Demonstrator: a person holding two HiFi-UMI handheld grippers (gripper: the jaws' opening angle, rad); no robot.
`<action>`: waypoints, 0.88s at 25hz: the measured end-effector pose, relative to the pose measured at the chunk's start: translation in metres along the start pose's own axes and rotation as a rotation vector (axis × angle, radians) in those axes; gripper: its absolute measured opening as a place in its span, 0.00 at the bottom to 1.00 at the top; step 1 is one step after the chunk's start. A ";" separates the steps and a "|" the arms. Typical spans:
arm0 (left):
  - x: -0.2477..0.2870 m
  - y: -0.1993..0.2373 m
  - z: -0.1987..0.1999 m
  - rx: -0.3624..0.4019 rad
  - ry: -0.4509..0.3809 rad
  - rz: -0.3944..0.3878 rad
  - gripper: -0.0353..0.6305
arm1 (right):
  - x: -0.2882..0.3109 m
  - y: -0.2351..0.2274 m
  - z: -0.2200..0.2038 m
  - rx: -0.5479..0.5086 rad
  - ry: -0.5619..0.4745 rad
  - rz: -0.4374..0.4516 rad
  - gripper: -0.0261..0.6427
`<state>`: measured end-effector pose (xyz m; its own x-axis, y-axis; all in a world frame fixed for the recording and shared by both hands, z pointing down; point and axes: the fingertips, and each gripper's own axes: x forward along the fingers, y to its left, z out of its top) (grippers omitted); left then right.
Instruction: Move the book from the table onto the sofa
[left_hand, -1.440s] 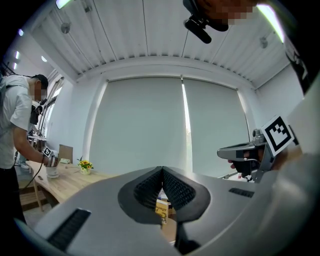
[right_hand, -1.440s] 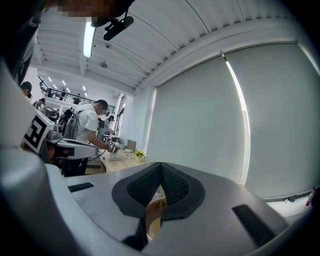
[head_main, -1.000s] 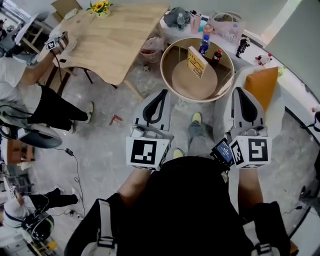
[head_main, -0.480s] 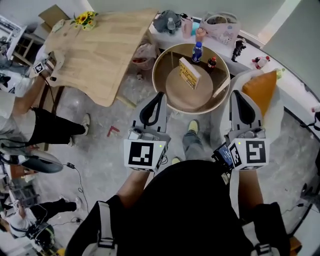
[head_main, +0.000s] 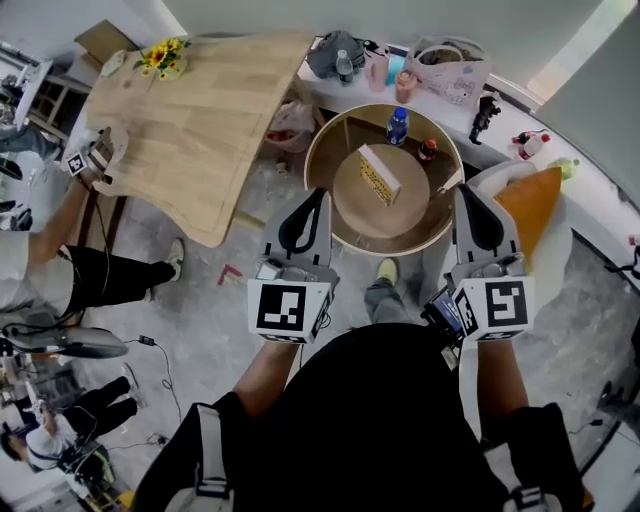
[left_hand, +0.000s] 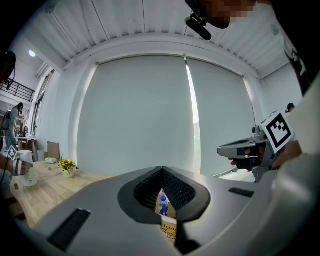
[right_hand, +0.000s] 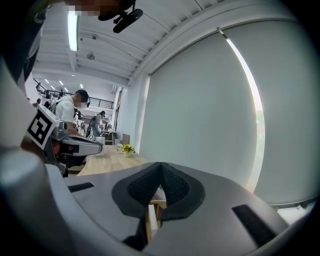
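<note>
Hidden: the left tongs' view is catching only a sliver of the book (left_hand: 170, 230) and a blue bottle (left_hand: 163, 205) through the slot under its tips.
Book: sitting on the round tabletop (head_main: 400, 215), ahead of both tongs, untouched.
Left tongs (head_main: 317, 197): staying clenched, gripping nothing.
Right tongs (head_main: 468, 195): clenched too, empty, covering part of the sofa (head_main: 560, 240).
Change: both tongs are closing in, with the tabletop and book nearer than a second ago.

left tongs (head_main: 320, 196): jaws together, nothing between them, pointing forward | right tongs (head_main: 468, 192): jaws together, also empty, parallel to the left | forearms (head_main: 262, 378): held out side by side, apart
</note>
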<state>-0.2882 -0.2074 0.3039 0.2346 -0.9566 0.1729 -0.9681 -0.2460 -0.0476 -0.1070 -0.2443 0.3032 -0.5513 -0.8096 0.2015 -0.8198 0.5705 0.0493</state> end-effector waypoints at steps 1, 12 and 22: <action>0.007 0.001 0.001 0.002 0.003 0.002 0.06 | 0.007 -0.004 0.001 0.002 0.001 0.005 0.06; 0.090 0.000 -0.002 0.018 0.073 0.012 0.06 | 0.068 -0.063 -0.009 0.049 0.033 0.058 0.06; 0.126 -0.016 -0.006 0.044 0.124 0.012 0.06 | 0.087 -0.091 -0.025 0.113 0.072 0.101 0.05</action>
<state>-0.2435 -0.3228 0.3321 0.2080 -0.9333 0.2927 -0.9653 -0.2442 -0.0926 -0.0764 -0.3637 0.3403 -0.6225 -0.7345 0.2700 -0.7752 0.6261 -0.0840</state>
